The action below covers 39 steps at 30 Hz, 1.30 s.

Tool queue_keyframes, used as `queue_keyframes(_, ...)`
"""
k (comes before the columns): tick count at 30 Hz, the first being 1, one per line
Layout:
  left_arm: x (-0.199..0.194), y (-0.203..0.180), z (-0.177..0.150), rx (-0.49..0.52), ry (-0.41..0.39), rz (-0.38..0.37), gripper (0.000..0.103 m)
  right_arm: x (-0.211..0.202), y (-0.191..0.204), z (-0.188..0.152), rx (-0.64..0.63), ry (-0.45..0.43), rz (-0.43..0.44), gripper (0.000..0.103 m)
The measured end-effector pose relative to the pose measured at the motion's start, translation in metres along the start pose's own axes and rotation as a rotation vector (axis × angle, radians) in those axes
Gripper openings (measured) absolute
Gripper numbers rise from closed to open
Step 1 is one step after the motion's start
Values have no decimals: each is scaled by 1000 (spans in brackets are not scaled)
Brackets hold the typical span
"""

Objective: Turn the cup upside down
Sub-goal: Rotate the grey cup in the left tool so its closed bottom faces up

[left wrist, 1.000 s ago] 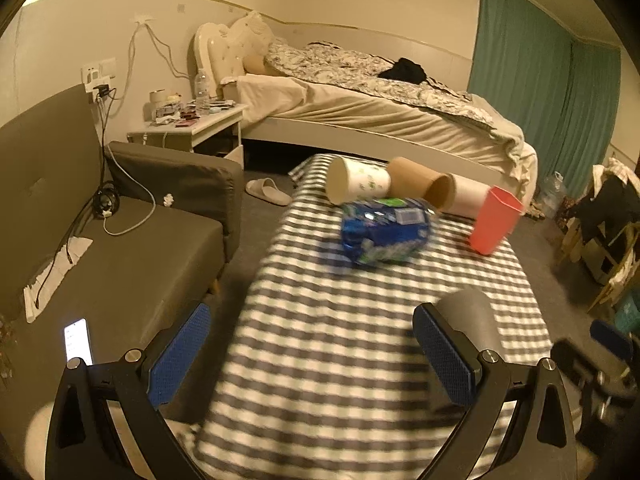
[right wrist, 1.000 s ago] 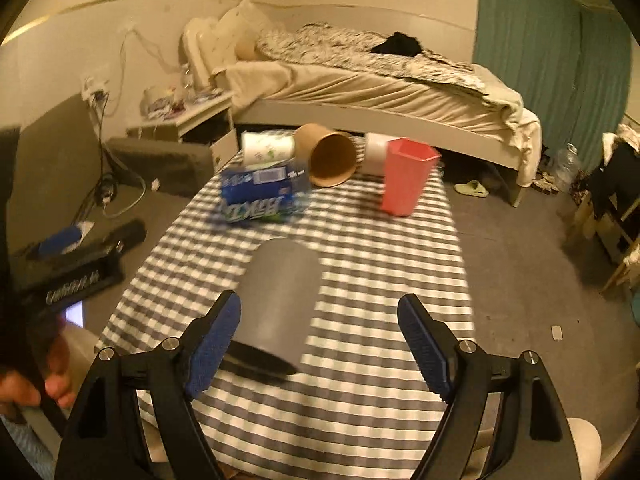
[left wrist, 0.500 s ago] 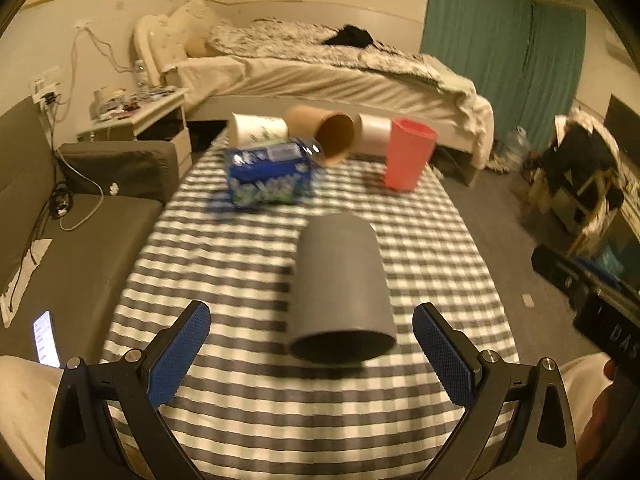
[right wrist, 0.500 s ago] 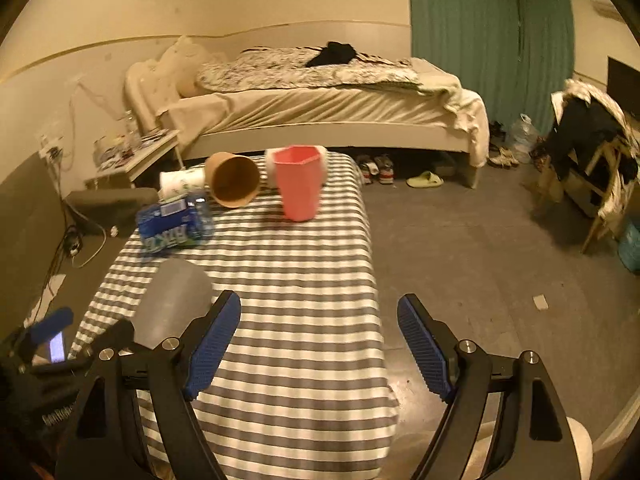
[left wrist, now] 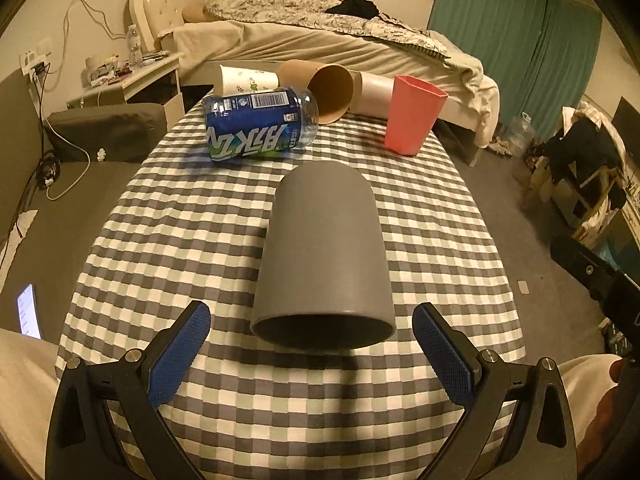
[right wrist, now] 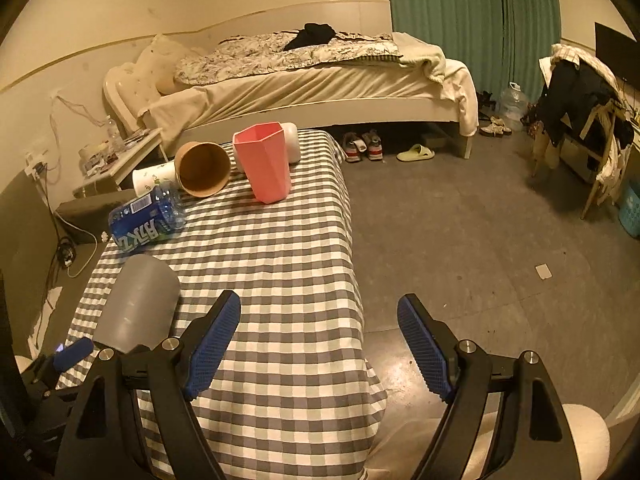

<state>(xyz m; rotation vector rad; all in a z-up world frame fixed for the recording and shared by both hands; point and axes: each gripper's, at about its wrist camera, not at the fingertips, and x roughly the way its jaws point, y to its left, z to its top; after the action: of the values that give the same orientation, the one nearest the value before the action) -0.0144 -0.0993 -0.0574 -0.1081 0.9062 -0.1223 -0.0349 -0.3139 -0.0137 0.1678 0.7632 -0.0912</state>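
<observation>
A grey cup (left wrist: 322, 252) lies on its side on the checked table (left wrist: 192, 216), its open mouth facing my left gripper. My left gripper (left wrist: 312, 354) is open, its blue pads on either side of the cup's rim, not touching. The cup also shows in the right wrist view (right wrist: 136, 304), at the left. My right gripper (right wrist: 318, 344) is open and empty, over the table's right edge, apart from the cup.
At the table's far end lie a blue bottle (left wrist: 256, 128), a white paper cup (left wrist: 244, 80), a brown paper cup (left wrist: 324, 88) and a white cup (left wrist: 374, 94); a pink cup (left wrist: 412, 118) stands upright. A sofa (left wrist: 60, 208) is left, a bed (left wrist: 320, 44) behind.
My left gripper has swung right and closed in on the grey cup, which now lies between its open pads. My right gripper has swung right, off toward the table's edge.
</observation>
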Motion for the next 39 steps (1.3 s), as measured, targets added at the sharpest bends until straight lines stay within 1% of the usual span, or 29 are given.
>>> queue_keyframes(3, -5, 0, 12, -15, -2, -7, 103, 1, -1, -1, 10, 4, 0, 81)
queue_keyframes(6, -4, 1, 38, -45, 45, -16, 103, 5, -1, -1, 15, 22, 0, 81)
queue_keyframes(8, -1, -3, 60, -44, 87, -24, 103, 8, 0, 0, 16, 34, 2, 81)
queue_keyframes(11, 13, -12, 83, 14, 163, 17, 102, 9, 2, 1, 16, 35, 15, 81)
queue_keyframes(13, 29, -17, 90, 44, 214, 54, 102, 10, 5, 2, 10, 34, 22, 81)
queue_keyframes(15, 41, -18, 92, 49, 249, 67, 102, 11, 7, 2, 7, 34, 28, 81)
queue_keyframes(16, 47, -18, 92, 44, 269, 64, 100, 12, 8, 2, 6, 36, 32, 81)
queue_keyframes(17, 54, -17, 92, 34, 296, 56, 94, 12, 7, 2, 5, 38, 35, 81)
queue_keyframes(18, 60, -16, 92, 21, 319, 47, 92, 12, 7, 2, 6, 39, 37, 81)
queue_keyframes(20, 73, -15, 90, 0, 378, 36, 83, 14, 6, 2, 8, 44, 40, 81)
queue_keyframes(21, 77, -16, 88, -5, 396, 40, 82, 15, 5, 2, 10, 46, 40, 81)
queue_keyframes(23, 85, -17, 84, 7, 426, 59, 73, 16, 3, 2, 14, 50, 40, 81)
queue_keyframes(25, 86, -17, 83, 14, 428, 57, 73, 16, 0, 2, 20, 52, 42, 81)
queue_keyframes(27, 84, -15, 84, -1, 432, 34, 73, 17, -2, 4, 27, 51, 42, 81)
queue_keyframes(30, 75, -14, 91, -13, 401, 15, 73, 16, -1, 3, 27, 48, 43, 81)
queue_keyframes(34, 60, -13, 104, -4, 318, -1, 73, 16, 2, 2, 13, 45, 37, 81)
queue_keyframes(38, 47, -13, 114, -5, 212, -15, 73, 15, 3, 2, 8, 42, 30, 81)
queue_keyframes(39, 45, -16, 116, -1, 201, -14, 73, 15, 4, 2, 7, 41, 27, 81)
